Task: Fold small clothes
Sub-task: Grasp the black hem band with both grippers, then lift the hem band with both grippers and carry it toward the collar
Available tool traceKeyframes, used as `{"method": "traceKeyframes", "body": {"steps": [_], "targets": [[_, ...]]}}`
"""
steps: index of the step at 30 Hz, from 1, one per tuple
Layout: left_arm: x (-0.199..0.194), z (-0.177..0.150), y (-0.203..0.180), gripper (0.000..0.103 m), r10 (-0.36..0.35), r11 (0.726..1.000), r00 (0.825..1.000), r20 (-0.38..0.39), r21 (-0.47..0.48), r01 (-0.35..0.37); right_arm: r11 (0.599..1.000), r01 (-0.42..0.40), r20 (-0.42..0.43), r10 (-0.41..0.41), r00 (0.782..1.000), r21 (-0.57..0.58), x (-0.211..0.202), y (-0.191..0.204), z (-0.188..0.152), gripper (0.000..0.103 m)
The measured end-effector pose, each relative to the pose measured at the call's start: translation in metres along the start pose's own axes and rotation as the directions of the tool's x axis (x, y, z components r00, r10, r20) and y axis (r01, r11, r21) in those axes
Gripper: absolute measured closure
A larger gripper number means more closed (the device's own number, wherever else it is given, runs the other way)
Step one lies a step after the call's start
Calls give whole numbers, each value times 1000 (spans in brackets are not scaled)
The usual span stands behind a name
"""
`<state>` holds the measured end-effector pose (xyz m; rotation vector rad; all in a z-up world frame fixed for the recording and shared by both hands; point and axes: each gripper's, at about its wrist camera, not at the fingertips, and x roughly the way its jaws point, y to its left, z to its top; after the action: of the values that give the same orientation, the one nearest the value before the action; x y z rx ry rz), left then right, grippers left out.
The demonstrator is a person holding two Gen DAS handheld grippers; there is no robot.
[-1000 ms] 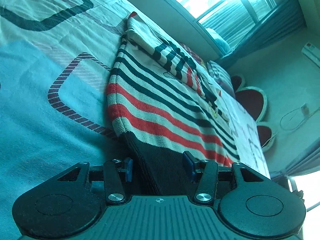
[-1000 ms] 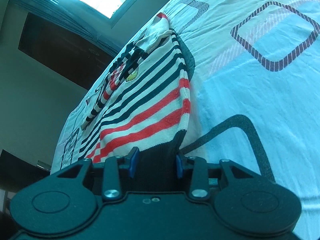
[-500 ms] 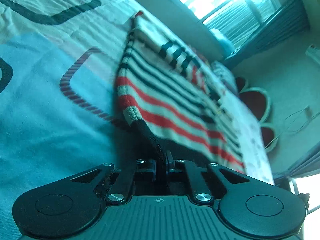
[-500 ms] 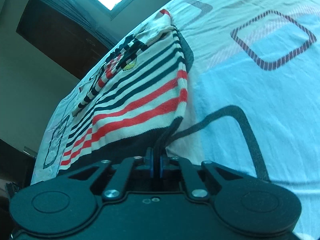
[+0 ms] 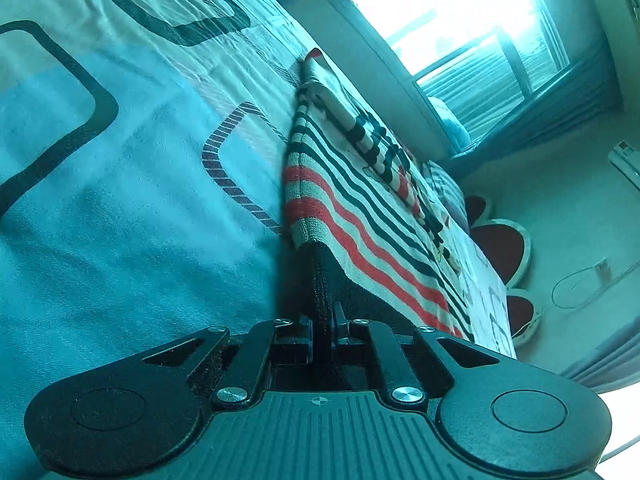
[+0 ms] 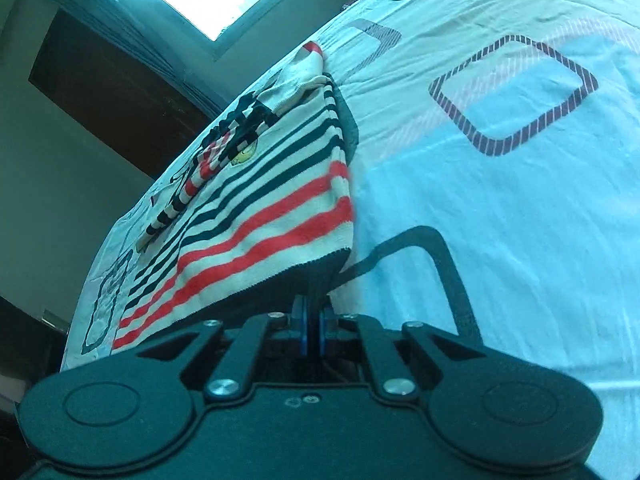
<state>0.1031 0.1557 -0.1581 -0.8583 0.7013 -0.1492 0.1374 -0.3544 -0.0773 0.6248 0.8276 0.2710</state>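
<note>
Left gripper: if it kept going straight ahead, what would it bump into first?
The striped sweater. The left gripper is shut on its dark hem, so more sweater lies straight ahead on the bed.

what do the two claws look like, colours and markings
Both are matte black. The left claw has a ribbed body, round side discs, silver screws, a small crosshair mark and dark blue pads. The right claw has a smooth body with brighter blue pads.

Left gripper [image 5: 322, 322] with fingers [image 5: 305, 334] pinched together on the dark hem corner of a striped sweater [image 5: 360, 204]. The sweater, banded red, cream and dark, lies on a bed [image 5: 120, 184] with a square-patterned sheet. A bright window [image 5: 452, 20] stands beyond.
</note>
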Motion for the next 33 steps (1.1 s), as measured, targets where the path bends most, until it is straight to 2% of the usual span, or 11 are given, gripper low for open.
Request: {"method": "traceKeyframes", "body": {"steps": [5, 9, 14, 20, 26, 33], "targets": [[-3, 8, -12, 96, -30, 1000, 999, 25, 5, 29, 999, -34, 49, 35, 998, -27, -8, 14, 13, 97], [-5, 34, -28, 96, -68, 998, 995, 77, 20, 66, 995, -56, 111, 64, 992, -77, -13, 34, 35, 97], [6, 86, -67, 96, -135, 989, 983, 126, 72, 127, 988, -69, 171, 91, 981, -135, -9, 64, 80, 97], [37, 159, -115, 96, -165, 975, 977, 137, 170, 141, 983, -64, 224, 103, 969, -172, 10, 93, 148, 97], [93, 223, -130, 96, -143, 979, 982, 121, 161, 123, 985, -74, 218, 107, 970, -156, 61, 103, 215, 97], [173, 269, -118, 96, -73, 989, 995, 69, 137, 63, 990, -71, 151, 89, 985, -119, 142, 90, 264, 97]]}}
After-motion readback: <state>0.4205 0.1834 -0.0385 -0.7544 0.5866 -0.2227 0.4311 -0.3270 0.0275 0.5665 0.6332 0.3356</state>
